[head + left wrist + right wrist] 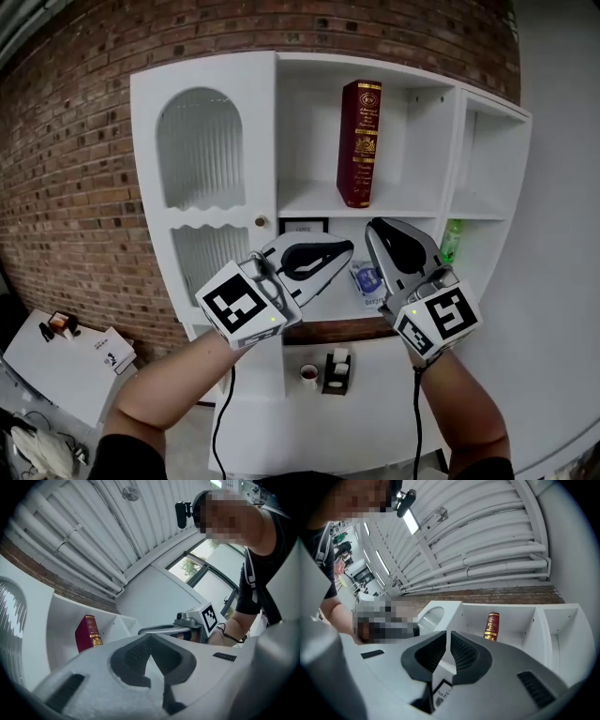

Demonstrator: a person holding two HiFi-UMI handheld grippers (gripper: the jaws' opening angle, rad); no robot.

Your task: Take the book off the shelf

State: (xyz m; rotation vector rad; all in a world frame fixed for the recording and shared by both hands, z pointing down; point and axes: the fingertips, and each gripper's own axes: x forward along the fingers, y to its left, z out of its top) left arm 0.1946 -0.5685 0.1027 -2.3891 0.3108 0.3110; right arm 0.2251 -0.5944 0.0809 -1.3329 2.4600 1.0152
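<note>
A dark red book [359, 141] with gold print stands upright in the upper middle compartment of the white shelf unit [323, 204]. Both grippers hang in front of the shelf below it, pointing up toward it and well short of it. My left gripper [344, 250] is shut and holds nothing; it points right, toward the other gripper. My right gripper [376, 228] is shut and empty too, just under the book's shelf board. The left gripper view shows the book [87, 632] beyond its closed jaws [150, 639]. In the right gripper view the book [491, 626] stands up and right of the closed jaws [449, 635].
A green bottle [451, 241] stands in the right compartment. A small picture frame [303, 225] and a blue-white packet [367, 279] sit on the lower shelf. A mug [309, 374] and a small caddy [337, 370] rest on the counter below. An arched ribbed-glass door [199, 150] closes the left side.
</note>
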